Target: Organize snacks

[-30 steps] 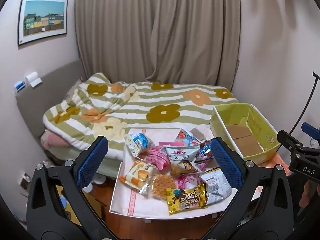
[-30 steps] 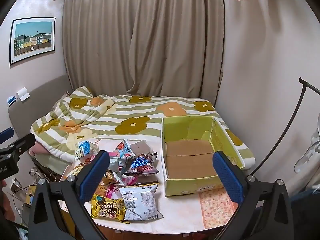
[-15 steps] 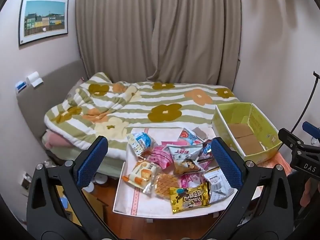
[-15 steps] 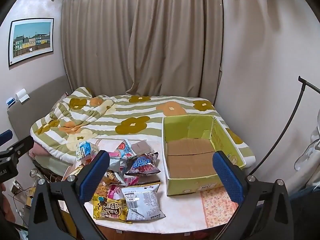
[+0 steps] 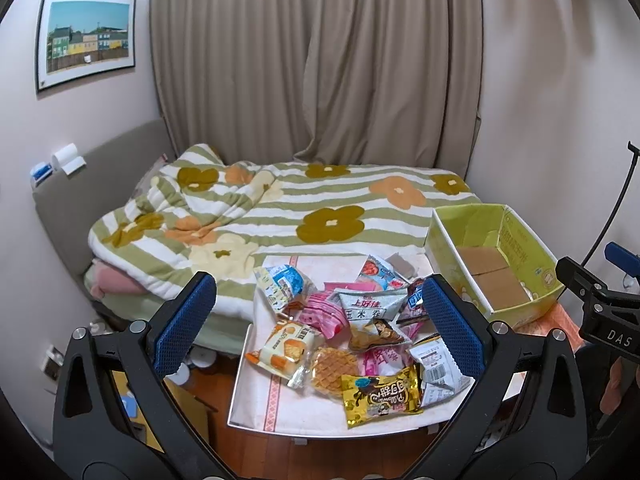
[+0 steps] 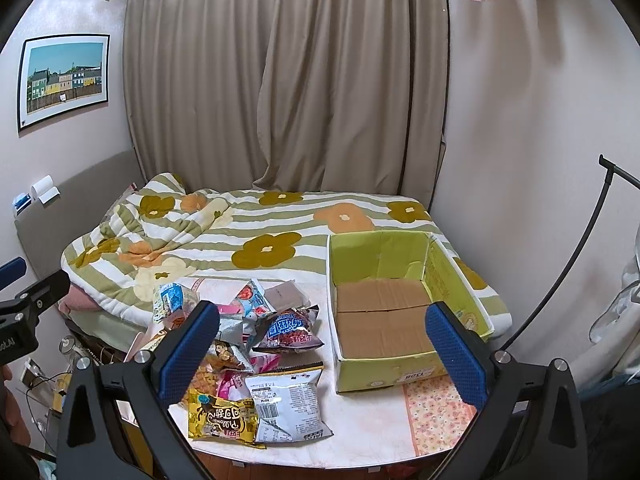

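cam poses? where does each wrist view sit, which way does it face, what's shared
Left wrist: on the left gripper, jaws open, above the white table's left near corner, facing the heap of snack packets and the bed; right gripper's black tip shows at right.
Right wrist: on the right gripper, jaws open, further right, facing the empty yellow-green cardboard box; left gripper's tip at left.
Shared: box, yellow chocolate snack packet, bed, curtain.

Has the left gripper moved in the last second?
Yes, slightly. In the left wrist view the green box and the snack pile have slid right and down, so the left gripper drifted left and tilted up.
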A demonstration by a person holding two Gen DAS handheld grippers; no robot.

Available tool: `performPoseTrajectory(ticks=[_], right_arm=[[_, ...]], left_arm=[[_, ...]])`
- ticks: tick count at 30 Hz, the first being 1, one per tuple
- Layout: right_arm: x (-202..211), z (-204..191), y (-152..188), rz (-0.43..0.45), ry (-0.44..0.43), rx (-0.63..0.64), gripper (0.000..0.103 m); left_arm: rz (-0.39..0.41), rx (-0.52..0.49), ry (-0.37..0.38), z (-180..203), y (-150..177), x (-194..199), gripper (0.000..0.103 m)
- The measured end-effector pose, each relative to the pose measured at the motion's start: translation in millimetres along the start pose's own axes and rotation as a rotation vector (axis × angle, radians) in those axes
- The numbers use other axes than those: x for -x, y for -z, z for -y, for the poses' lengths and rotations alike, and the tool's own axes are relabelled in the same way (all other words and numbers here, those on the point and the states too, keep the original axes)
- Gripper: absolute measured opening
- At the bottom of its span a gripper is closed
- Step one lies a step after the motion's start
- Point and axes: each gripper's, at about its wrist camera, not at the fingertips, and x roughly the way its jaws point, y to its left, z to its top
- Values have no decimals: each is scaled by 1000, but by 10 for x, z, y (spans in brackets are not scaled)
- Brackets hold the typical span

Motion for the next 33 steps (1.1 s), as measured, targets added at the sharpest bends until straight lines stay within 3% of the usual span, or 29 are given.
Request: performPoseTrajectory(ticks=[33], right_arm=[[-54,-55,30,-28,-26,-6,102]], left_arm=[[-19,-1,-3,-32,43,-97,102]])
